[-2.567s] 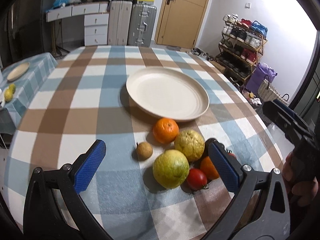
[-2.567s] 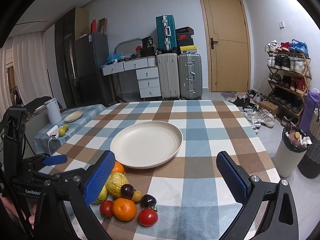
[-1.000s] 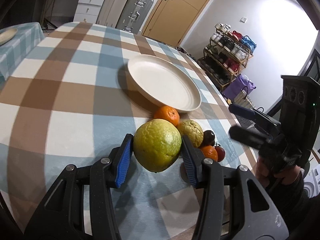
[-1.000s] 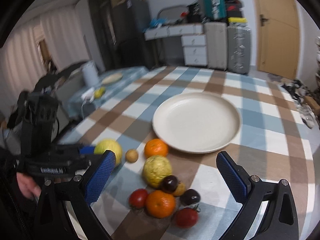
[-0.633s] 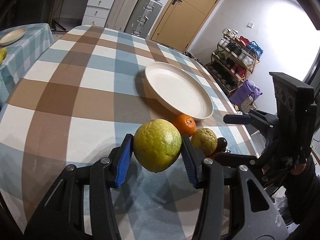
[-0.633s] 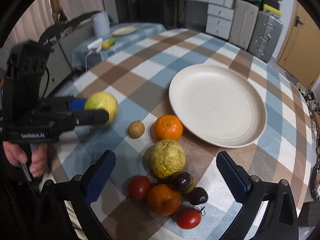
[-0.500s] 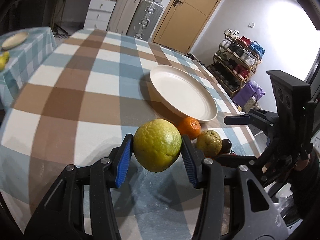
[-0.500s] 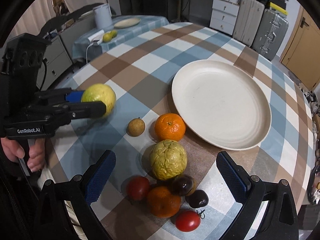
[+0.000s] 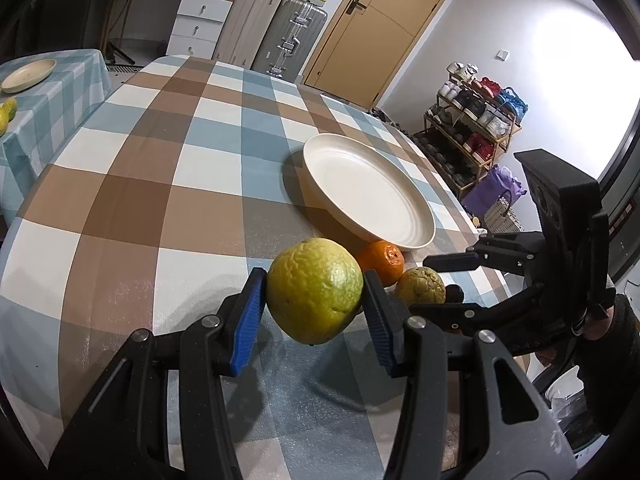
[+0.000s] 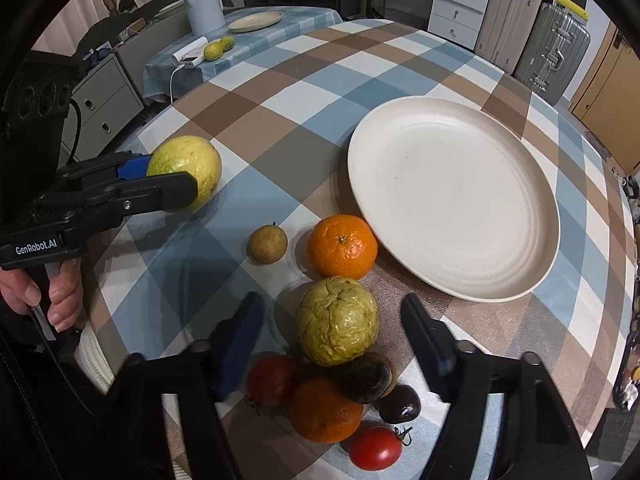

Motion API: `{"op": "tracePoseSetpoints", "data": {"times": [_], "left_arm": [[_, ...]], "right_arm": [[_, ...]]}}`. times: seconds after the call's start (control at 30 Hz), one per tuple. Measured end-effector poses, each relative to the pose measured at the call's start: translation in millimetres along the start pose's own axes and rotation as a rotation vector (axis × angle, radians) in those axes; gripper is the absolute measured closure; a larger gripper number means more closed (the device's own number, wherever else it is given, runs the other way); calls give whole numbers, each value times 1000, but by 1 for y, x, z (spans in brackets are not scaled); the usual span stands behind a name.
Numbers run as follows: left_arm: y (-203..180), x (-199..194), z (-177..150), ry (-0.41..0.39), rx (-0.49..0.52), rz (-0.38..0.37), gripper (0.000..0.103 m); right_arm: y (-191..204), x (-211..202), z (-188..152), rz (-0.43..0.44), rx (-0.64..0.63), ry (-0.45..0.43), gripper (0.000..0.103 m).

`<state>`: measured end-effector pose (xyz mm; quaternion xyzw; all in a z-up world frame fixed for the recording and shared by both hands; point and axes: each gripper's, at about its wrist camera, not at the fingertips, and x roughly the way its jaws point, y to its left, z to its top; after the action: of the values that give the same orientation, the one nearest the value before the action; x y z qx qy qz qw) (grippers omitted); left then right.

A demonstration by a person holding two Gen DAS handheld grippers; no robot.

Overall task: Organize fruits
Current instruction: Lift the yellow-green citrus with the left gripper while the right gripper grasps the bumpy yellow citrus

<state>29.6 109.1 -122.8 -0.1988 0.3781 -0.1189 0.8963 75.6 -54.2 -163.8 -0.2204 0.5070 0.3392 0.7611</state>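
Observation:
My left gripper (image 9: 314,302) is shut on a large yellow-green citrus (image 9: 314,290) and holds it above the checked tablecloth, left of the fruit pile; it also shows in the right wrist view (image 10: 184,172). My right gripper (image 10: 334,346) is open, its jaws on either side of a wrinkled yellow fruit (image 10: 337,320), apart from it. An orange (image 10: 342,246) and a small brown fruit (image 10: 267,244) lie just beyond. A second orange (image 10: 324,410), tomatoes (image 10: 374,448) and dark plums (image 10: 366,378) lie nearer me. The empty cream plate (image 10: 452,196) sits right of the pile.
A side table (image 10: 256,36) with a small plate, a kettle and lemons stands far left. Suitcases (image 9: 276,36), drawers and a door are behind the table. A shoe rack (image 9: 476,120) stands at the right. The table edge runs close to both hands.
My right gripper has come down and narrowed around the wrinkled yellow fruit. My left gripper still holds the large citrus and has shifted a little left of the pile.

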Motion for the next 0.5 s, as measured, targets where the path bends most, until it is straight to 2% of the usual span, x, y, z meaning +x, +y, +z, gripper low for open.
{"op": "tracePoseSetpoints", "data": {"times": [0.2, 0.37, 0.5], "left_arm": [[2, 1, 1, -3, -11, 3, 58], [3, 1, 2, 0, -13, 10, 58], [0, 1, 6, 0, -7, 16, 58]], "right_arm": [[-6, 8, 2, 25, 23, 42, 57], [-11, 9, 1, 70, 53, 48, 57], [-17, 2, -1, 96, 83, -1, 57]]}}
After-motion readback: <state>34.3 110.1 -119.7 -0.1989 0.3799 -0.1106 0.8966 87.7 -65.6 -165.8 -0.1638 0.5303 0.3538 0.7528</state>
